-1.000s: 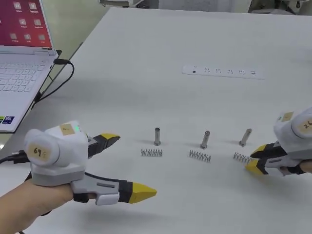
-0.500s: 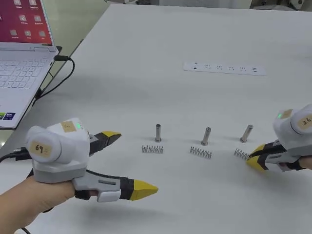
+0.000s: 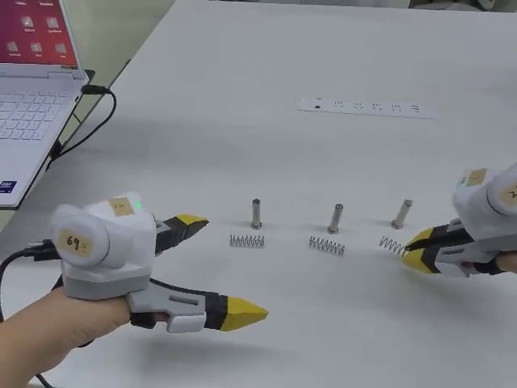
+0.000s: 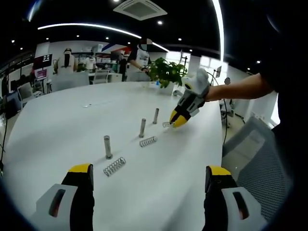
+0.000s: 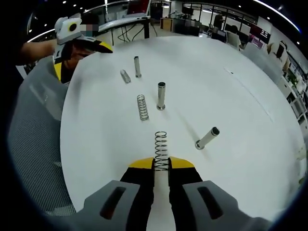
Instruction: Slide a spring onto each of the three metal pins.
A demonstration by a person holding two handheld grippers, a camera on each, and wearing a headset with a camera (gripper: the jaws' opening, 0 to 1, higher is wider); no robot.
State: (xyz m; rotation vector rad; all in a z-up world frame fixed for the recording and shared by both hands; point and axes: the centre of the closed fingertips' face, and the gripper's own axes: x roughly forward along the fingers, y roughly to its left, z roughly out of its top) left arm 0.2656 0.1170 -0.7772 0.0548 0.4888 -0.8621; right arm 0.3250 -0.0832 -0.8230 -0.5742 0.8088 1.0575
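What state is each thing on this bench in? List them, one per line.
Left gripper: open, empty.
Right gripper: shut on right spring.
Right spring: gripped at one end.
Left spring: lying loose.
Middle spring: lying loose.
Left pin: standing, bare.
Middle pin: standing, bare.
Right pin: standing, bare.
Laptop: open, screen lit.

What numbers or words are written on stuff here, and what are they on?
"69": on the round sticker at the back of the left gripper.
The label on the right gripper, which pinches a spring: cut off at the picture edge, unreadable.
Icon names on the laptop screen: too small to read.
Marks on the power strip: too small to read.
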